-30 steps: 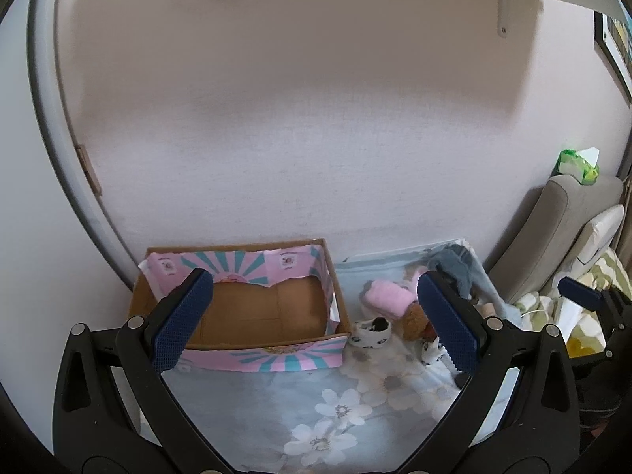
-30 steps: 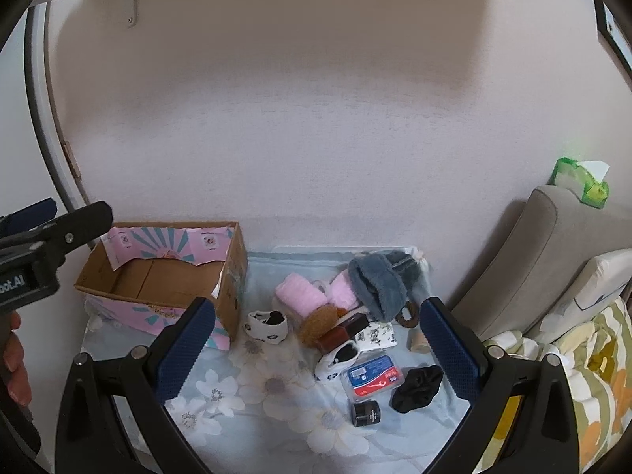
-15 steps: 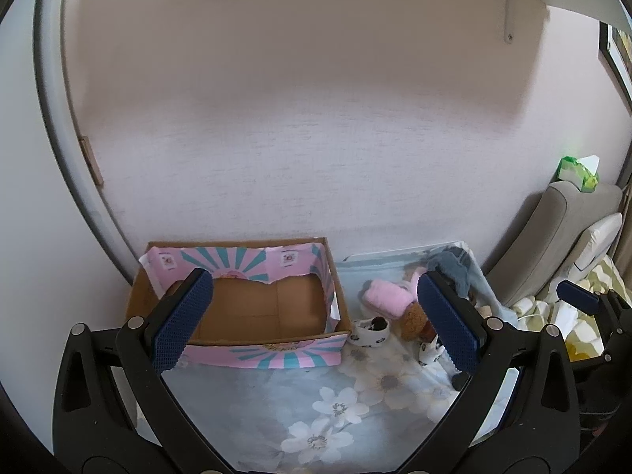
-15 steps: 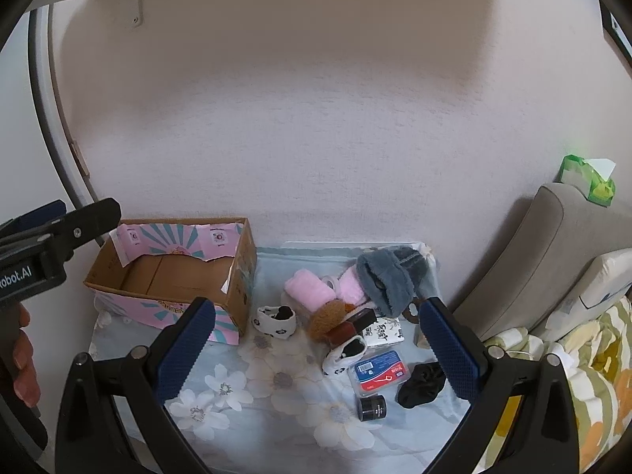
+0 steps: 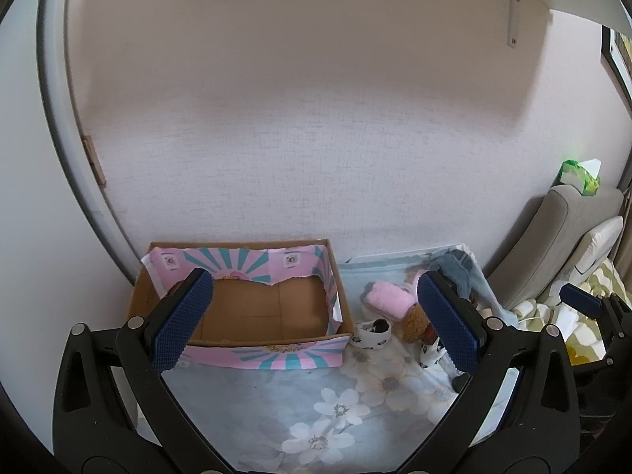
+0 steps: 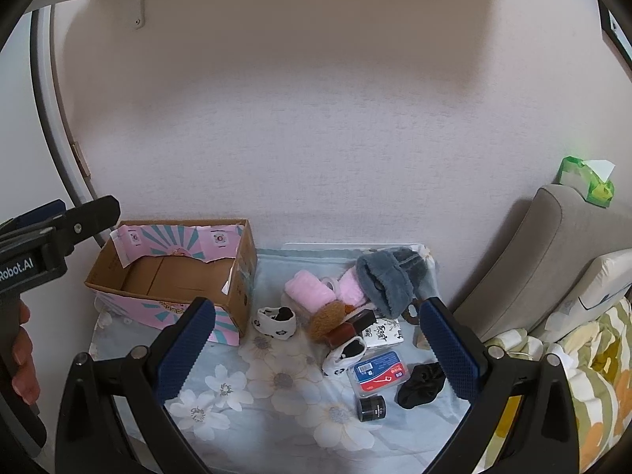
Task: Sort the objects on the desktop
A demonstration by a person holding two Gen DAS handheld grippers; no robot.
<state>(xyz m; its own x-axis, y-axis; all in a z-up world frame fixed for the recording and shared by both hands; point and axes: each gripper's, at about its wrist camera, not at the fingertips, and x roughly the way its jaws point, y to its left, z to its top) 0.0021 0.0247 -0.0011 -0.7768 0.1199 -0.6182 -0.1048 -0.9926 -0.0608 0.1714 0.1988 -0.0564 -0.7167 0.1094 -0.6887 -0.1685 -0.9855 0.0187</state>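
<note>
Both tools are spread wide with nothing between the blue pads, just hovering above the table. Left tool [image 5: 316, 322] looks down at the open cardboard box with pink and teal sunburst paper on its walls [image 5: 245, 308], which sits at the back left against the pale textured wall [image 5: 316, 138]. Box interior is bare brown cardboard as far as I can see.

Right tool [image 6: 318, 349] faces the pile of stuff on the light blue cloth with white flowers [image 6: 276, 387] that covers the table. The pile sits to the right of the box: a fluffy pink rolled sock [image 6: 310, 290], a grey-blue fuzzy fabric piece [image 6: 389, 282] behind it, a round brown plush thing [image 6: 327, 318], and a white sock with black spots [image 6: 275, 322] lying just beside the box corner. Closer to the camera there's a second white spotted sock [image 6: 343, 353], a flat clear plastic case with a blue and red label [image 6: 379, 371], a small black round jar [image 6: 371, 408] just in front of it, and a black scrunchie-looking cloth [image 6: 420, 384] to the right of the case.

In the right view you can also see the left tool's black body at the far left with a hand [image 6: 21, 351] on its grip. Off to the right there's a grey cushion [image 6: 545, 245] with a green tissue pack [image 6: 584, 177] on top.
</note>
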